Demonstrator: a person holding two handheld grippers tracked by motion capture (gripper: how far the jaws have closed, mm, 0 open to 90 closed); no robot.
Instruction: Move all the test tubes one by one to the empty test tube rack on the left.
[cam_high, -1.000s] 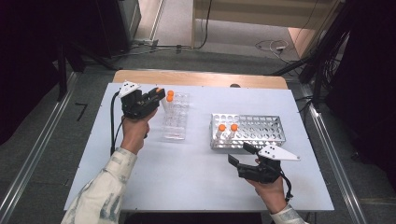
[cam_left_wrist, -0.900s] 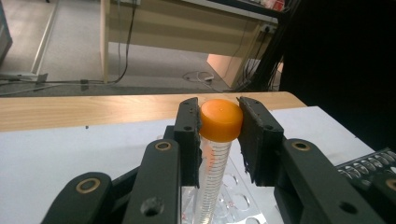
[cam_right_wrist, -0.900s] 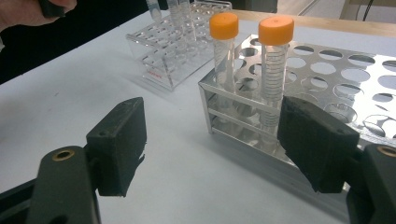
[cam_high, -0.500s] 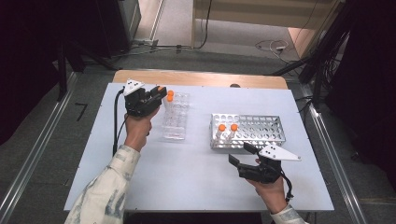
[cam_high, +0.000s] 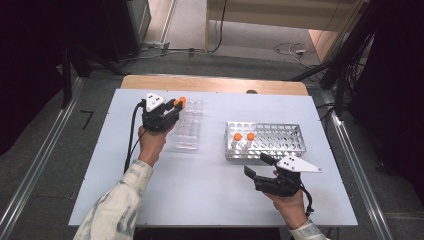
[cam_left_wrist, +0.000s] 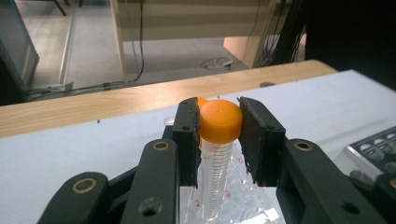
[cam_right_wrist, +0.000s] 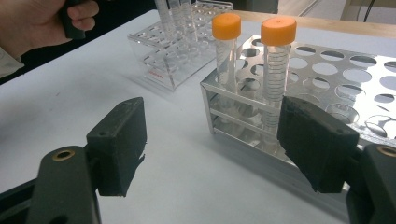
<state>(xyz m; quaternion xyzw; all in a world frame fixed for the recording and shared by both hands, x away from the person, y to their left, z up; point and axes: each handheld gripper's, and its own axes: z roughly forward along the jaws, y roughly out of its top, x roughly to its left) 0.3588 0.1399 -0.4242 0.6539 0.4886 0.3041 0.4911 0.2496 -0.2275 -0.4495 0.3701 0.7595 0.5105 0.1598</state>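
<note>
My left gripper (cam_high: 177, 104) is shut on the orange cap of a clear graduated tube (cam_left_wrist: 220, 121), which hangs upright over the clear plastic rack (cam_high: 187, 132). A second orange cap (cam_left_wrist: 201, 100) peeks out just behind the held one. In the high view the tube's cap (cam_high: 182, 100) sits at the rack's far end. My right gripper (cam_high: 255, 165) rests open near the table's front, just in front of the metal rack (cam_high: 280, 135). Nothing lies between its pads (cam_right_wrist: 119, 144). Two orange-capped tubes (cam_right_wrist: 226, 25) (cam_right_wrist: 279, 30) stand in the metal rack's near left corner.
The white table (cam_high: 210, 190) has bare room in the middle and front. A wooden strip (cam_high: 210, 84) runs along its far edge. The metal rack's (cam_right_wrist: 336, 79) other holes stand unfilled. Cables trail on the floor beyond the table.
My left gripper has shifted a little to the right and lower over the clear rack, still holding the tube. The right gripper has stayed put.
</note>
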